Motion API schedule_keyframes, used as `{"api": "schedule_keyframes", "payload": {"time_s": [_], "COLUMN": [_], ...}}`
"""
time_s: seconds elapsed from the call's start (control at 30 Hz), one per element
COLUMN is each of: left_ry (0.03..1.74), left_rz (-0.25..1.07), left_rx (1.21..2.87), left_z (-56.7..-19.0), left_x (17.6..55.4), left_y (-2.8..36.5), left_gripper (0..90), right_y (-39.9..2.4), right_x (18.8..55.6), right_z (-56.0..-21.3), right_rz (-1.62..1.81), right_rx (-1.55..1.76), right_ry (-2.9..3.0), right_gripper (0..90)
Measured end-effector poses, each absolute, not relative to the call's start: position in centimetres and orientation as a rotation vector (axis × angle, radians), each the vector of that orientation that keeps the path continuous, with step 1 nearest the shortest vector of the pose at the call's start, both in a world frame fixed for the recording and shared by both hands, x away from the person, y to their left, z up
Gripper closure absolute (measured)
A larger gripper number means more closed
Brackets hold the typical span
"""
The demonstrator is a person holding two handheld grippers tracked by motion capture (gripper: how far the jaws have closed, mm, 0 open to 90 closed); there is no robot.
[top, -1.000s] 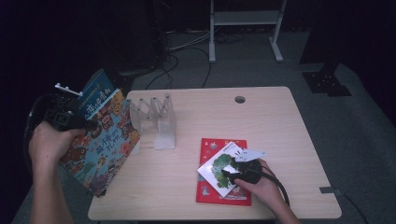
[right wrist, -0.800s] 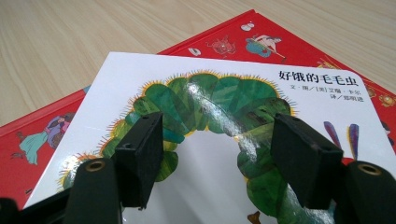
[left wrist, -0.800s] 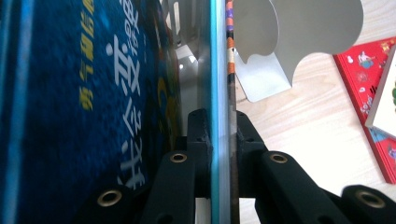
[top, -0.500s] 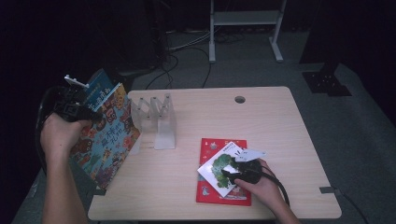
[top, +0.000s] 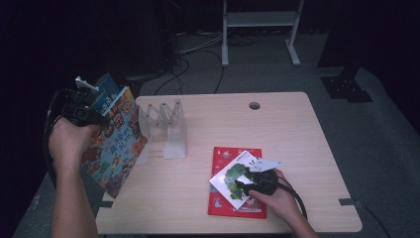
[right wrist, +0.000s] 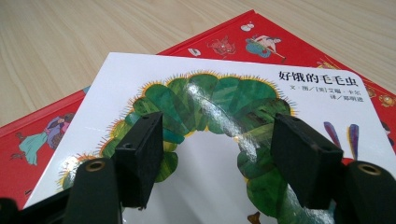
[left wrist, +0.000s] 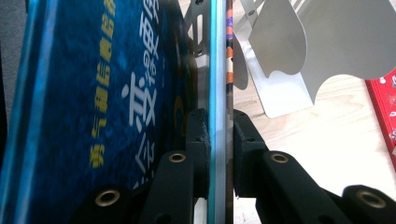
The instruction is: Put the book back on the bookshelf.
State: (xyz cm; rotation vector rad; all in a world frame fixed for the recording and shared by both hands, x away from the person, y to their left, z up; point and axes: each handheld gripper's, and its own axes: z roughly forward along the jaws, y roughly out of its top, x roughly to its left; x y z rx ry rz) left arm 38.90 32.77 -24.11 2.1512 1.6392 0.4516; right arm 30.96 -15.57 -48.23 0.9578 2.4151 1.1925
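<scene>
My left gripper (top: 81,111) is shut on the top edge of two upright books at the table's left edge: a blue book (top: 106,91) and a colourful picture book (top: 116,144). In the left gripper view its jaws (left wrist: 219,121) clamp the blue book (left wrist: 93,93) and a striped spine beside it. A white metal book rack (top: 171,129) (left wrist: 299,42) stands just to the right of them. My right gripper (top: 242,179) (right wrist: 217,140) rests over a white caterpillar book (top: 225,181) (right wrist: 210,93), jaws apart with nothing between them. That book lies on a red book (top: 230,208) (right wrist: 37,135).
The wooden table (top: 277,129) has a round cable hole (top: 254,105) near its far edge. Cables and a white frame's legs (top: 257,29) stand on the dark floor beyond. The books in my left gripper overhang the table's left edge.
My left hand has carried the two books a little to the right, toward the rack. The right hand and the books under it have stayed still.
</scene>
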Motion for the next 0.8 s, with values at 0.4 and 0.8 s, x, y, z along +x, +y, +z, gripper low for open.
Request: {"api": "schedule_keyframes", "payload": {"time_s": [0.4,0.8], "left_ry": [1.631,1.583], "left_rz": [0.448,0.433], "left_rx": [2.137,2.142], "left_z": [-24.1,-23.4], "left_x": [40.2,39.4], "left_y": [33.1,33.4], "left_gripper": [79.8,79.0], "right_y": [-15.6,-15.6], "right_x": [30.9,30.9], "right_z": [-48.3,-48.3], "right_rz": [1.196,1.195], "right_rx": [0.962,0.961], "right_ry": [2.411,2.409], "right_gripper": [33.6,33.7]}}
